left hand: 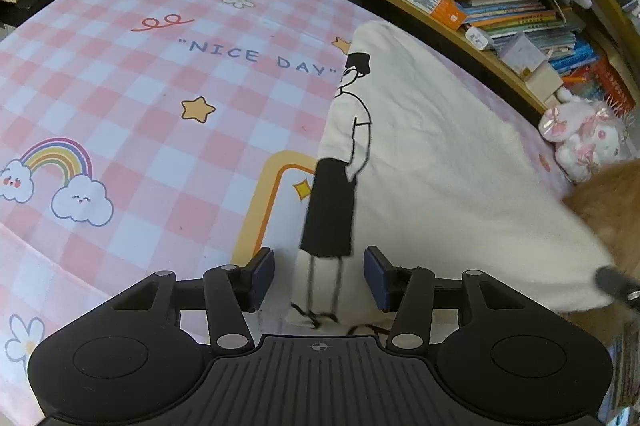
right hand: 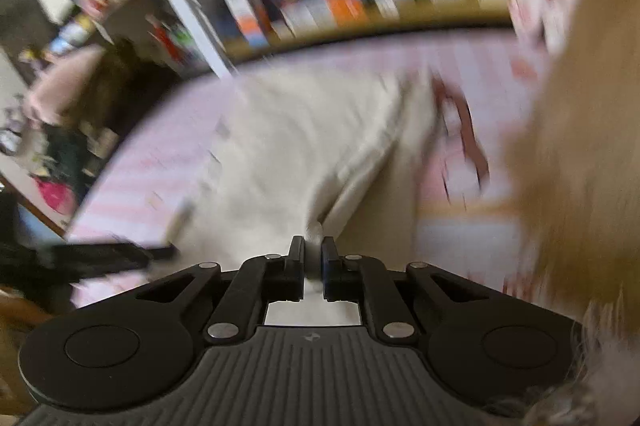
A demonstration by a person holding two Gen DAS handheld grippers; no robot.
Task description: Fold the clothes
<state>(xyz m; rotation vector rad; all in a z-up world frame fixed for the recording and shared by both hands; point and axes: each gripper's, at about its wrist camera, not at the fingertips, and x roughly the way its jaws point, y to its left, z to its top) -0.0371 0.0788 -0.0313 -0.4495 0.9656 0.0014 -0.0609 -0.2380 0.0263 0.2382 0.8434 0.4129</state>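
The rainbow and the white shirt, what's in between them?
Left wrist view: between the rainbow and the shirt lies pink checked sheet, with a yellow star printed on it.

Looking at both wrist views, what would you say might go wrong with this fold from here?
1. The right gripper pinches only a thin bunch of the cream printed T-shirt; it may slip out.
2. The left gripper hovers with jaws open over the shirt's near edge, so nothing pins it and the folded layers could drag.
3. The tan furry mass beside the shirt could get in the way.
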